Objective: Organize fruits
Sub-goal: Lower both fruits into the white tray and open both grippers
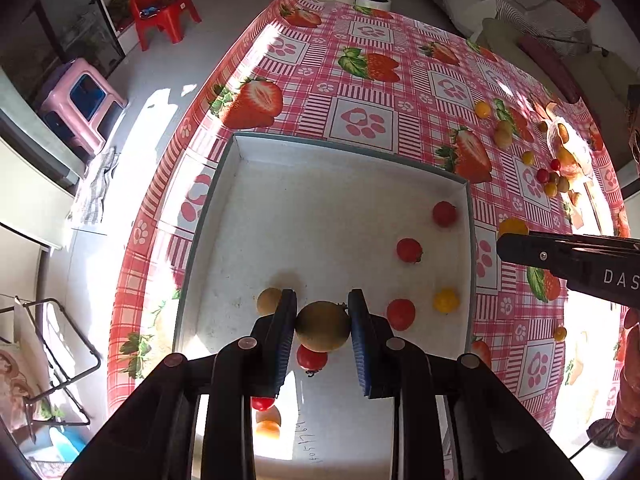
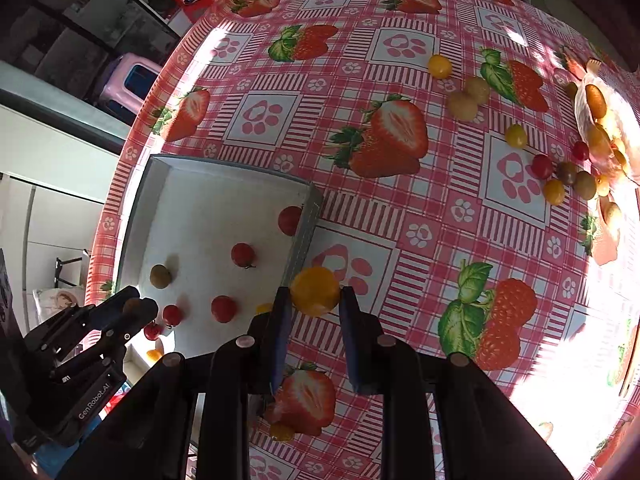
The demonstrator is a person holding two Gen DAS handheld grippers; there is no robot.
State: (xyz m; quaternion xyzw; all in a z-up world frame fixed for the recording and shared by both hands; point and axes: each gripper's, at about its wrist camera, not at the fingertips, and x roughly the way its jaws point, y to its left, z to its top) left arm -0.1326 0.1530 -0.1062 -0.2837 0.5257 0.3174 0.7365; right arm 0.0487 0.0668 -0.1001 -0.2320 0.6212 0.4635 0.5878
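My left gripper [image 1: 322, 326] is clamped on a green-brown tomato [image 1: 322, 327] over the white tray [image 1: 224, 184]. My right gripper [image 2: 314, 298] is clamped on a yellow tomato [image 2: 315, 291], just outside the tray's right wall above the strawberry tablecloth [image 2: 400, 208].
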